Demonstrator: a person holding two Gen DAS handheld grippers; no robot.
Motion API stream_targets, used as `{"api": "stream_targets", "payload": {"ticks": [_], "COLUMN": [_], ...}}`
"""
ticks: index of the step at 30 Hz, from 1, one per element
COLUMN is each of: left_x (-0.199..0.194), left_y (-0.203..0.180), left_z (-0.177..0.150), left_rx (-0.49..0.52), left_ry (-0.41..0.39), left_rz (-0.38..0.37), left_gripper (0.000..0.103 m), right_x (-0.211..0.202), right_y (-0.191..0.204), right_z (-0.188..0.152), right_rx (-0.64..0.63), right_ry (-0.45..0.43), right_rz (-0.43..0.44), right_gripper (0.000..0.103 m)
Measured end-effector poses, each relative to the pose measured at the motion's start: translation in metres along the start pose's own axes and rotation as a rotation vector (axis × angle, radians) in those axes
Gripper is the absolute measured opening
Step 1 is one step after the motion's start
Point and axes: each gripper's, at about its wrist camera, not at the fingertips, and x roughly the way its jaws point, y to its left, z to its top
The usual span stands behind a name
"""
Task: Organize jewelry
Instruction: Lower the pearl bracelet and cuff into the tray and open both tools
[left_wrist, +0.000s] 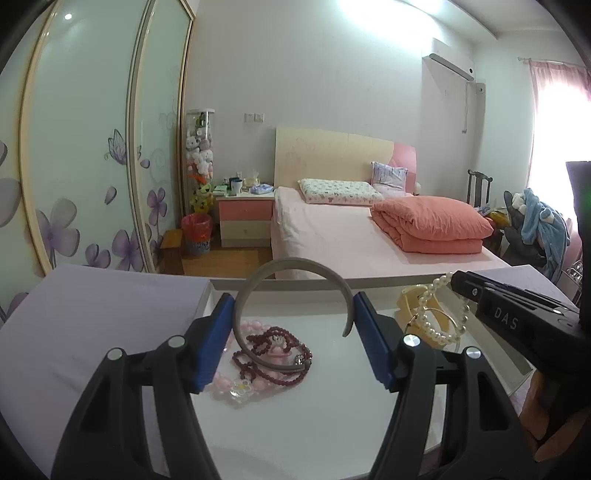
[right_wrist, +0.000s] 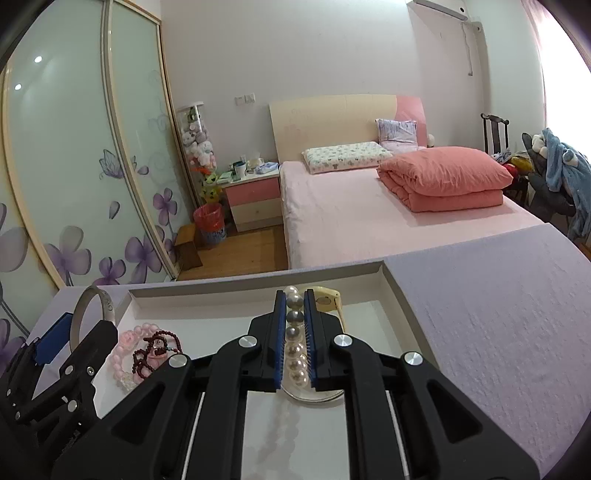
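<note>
My left gripper (left_wrist: 293, 325) is shut on a grey open bangle (left_wrist: 291, 267), held upright over the white tray (left_wrist: 295, 424); it also shows in the right wrist view (right_wrist: 90, 306). Below it lie a dark red bead bracelet (left_wrist: 273, 354) and a pink bead bracelet (left_wrist: 229, 387). My right gripper (right_wrist: 294, 332) is shut on a pearl bracelet (right_wrist: 295, 347), also seen in the left wrist view (left_wrist: 443, 317), above a gold hoop (left_wrist: 439, 323) and a cream hair clip (right_wrist: 327, 297).
The tray sits sunk in a lilac surface (right_wrist: 498, 350). Beyond it are a pink bed (right_wrist: 369, 221), a nightstand (right_wrist: 255, 203), a red bin (right_wrist: 208, 221) and floral wardrobe doors (left_wrist: 74, 166).
</note>
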Motion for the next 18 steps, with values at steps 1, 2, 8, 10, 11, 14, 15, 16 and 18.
{"api": "stream_targets", "payload": {"ticks": [1,2,8,10,11,14,15,16,18], "left_x": [0.002,0.004,0.009,0.008,0.008,0.013,0.014,0.015,0.013], "left_y": [0.002,0.003,0.005,0.004,0.004,0.006,0.006,0.007,0.006], "left_z": [0.000,0.000,-0.002,-0.003,-0.004,-0.002,-0.001,-0.001,0.000], "left_rx": [-0.003,-0.006,-0.014,-0.015,-0.016,-0.021,-0.023,-0.026,-0.023], "left_ry": [0.004,0.009,0.023,0.026,0.027,0.037,0.042,0.044,0.035], "left_rz": [-0.001,-0.001,0.000,0.002,0.002,-0.002,-0.005,-0.008,-0.004], "left_gripper": [0.064,0.064,0.064,0.064,0.064,0.064,0.064,0.065,0.067], "right_x": [0.002,0.002,0.001,0.001,0.001,0.000,0.000,-0.001,-0.002], "right_y": [0.000,-0.001,-0.007,-0.007,-0.009,-0.008,-0.008,-0.008,-0.008], "right_z": [0.000,0.000,0.003,0.004,0.005,0.006,0.007,0.007,0.006], "right_rx": [0.003,0.007,0.035,0.046,0.050,0.051,0.047,0.045,0.043], "right_ry": [0.006,0.014,0.010,0.004,0.002,-0.005,-0.006,-0.009,-0.012], "right_rz": [0.005,0.009,0.003,-0.002,-0.003,-0.012,-0.014,-0.017,-0.020], "right_gripper": [0.011,0.012,0.035,0.035,0.035,0.035,0.035,0.035,0.035]}}
